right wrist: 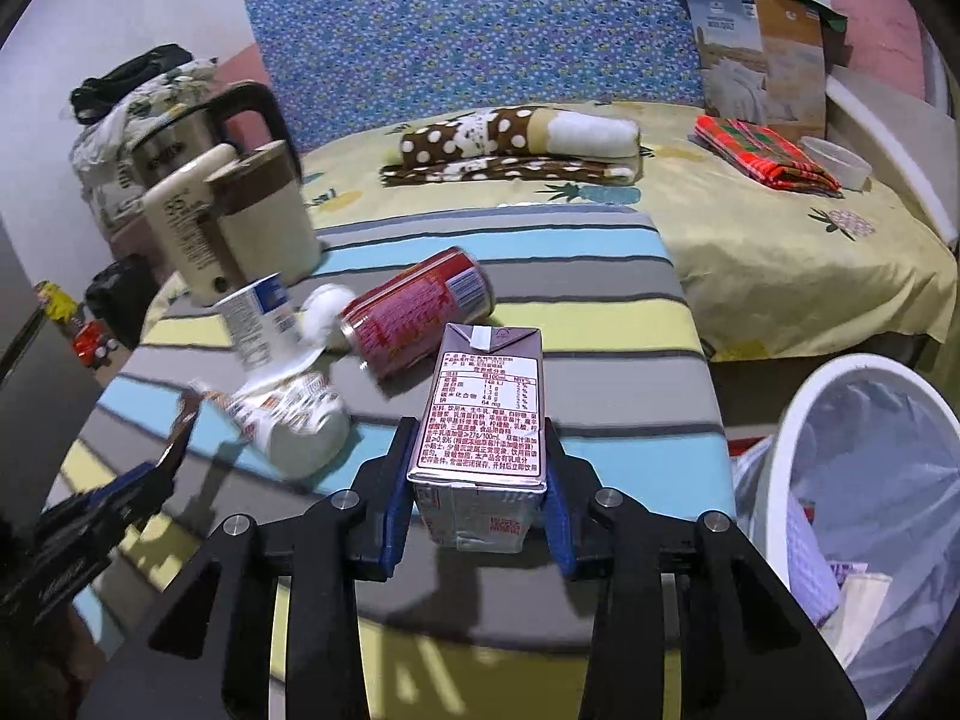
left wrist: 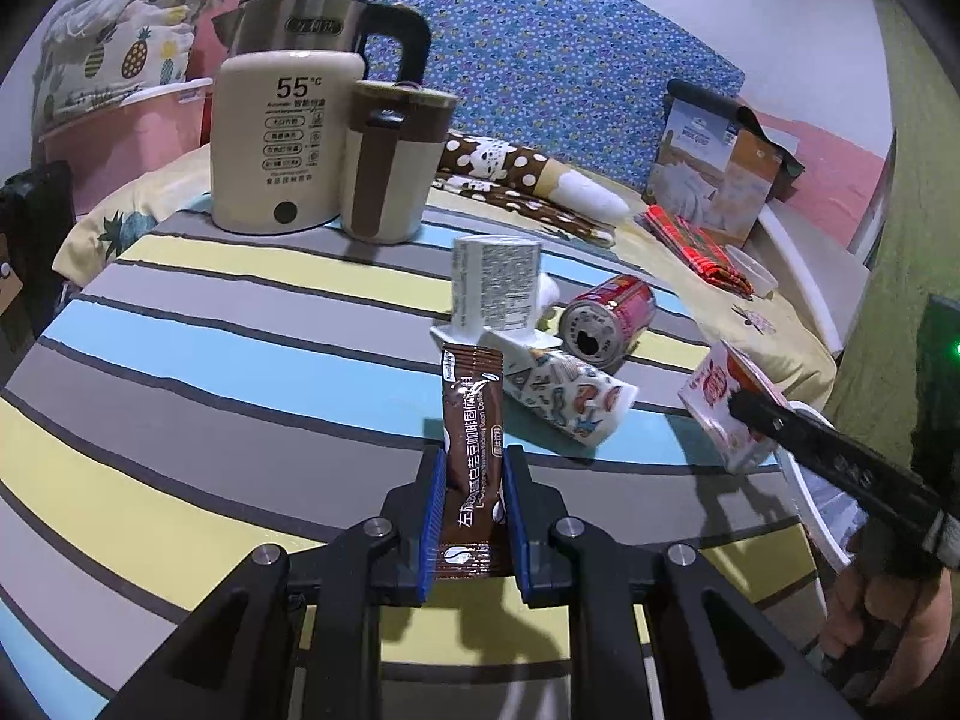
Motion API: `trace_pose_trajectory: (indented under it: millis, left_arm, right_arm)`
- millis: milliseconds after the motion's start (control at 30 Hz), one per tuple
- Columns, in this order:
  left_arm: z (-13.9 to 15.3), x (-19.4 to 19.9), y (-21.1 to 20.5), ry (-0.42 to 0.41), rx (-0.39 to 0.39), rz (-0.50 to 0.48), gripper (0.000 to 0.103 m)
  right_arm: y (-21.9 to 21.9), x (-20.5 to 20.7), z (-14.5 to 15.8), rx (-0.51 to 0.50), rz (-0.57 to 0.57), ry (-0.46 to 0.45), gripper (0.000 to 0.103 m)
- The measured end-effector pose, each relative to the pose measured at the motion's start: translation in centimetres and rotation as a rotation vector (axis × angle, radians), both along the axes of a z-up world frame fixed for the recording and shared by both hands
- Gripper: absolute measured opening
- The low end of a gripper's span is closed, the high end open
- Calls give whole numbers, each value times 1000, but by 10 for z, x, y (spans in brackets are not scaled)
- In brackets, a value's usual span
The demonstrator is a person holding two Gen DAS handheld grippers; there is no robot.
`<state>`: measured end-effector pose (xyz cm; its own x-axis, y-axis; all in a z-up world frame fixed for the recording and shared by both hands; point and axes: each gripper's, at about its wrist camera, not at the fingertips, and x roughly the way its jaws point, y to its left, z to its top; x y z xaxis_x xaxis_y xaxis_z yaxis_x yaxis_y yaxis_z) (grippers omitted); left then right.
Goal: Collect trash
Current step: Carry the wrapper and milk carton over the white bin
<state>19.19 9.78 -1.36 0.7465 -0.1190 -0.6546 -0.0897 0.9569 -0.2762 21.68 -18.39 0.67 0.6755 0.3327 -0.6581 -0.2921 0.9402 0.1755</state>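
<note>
While the left gripper [left wrist: 474, 468] has its blue pads [left wrist: 435, 516] pinched onto a brown coffee sachet [left wrist: 473, 456] that stands upright between them, the right gripper [right wrist: 480, 468] is clamped on a milk carton [right wrist: 485, 414], nutrition label facing up; in the left wrist view that same carton [left wrist: 729, 402] shows at about 3 o'clock, held off the table edge.

The rest of the trash sits on the striped tablecloth [left wrist: 210, 360] — a red soda can [left wrist: 606, 321] on its side at 1 o'clock from the sachet, open end toward the left camera; a white yogurt cup [left wrist: 495, 288] upside down at 12 o'clock, just beside the can; a printed paper cup [left wrist: 564, 399] lying tipped over right under it, touching the yogurt cup's rim as far as I can tell; a little white crumpled wad [right wrist: 327, 309] sits between yogurt cup and can.

Off at 4 o'clock in the right wrist view there's a white trash bin [right wrist: 840, 480] with a clear liner, some scraps already inside; it's beside the table, below its edge.

Back at 11 o'clock in the left view: a cream electric kettle [left wrist: 288, 138] and a brown-lidded mug [left wrist: 390, 162], touching or nearly so.
</note>
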Motion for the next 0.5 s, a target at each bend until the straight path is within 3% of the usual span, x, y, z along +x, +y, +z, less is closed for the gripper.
trace_pose_trajectory:
  millis: [500]
  left_arm:
    - [26,-44,-51,-19,9,-85,20]
  right_arm:
    - [-26,-53,11,66,65,-16,39]
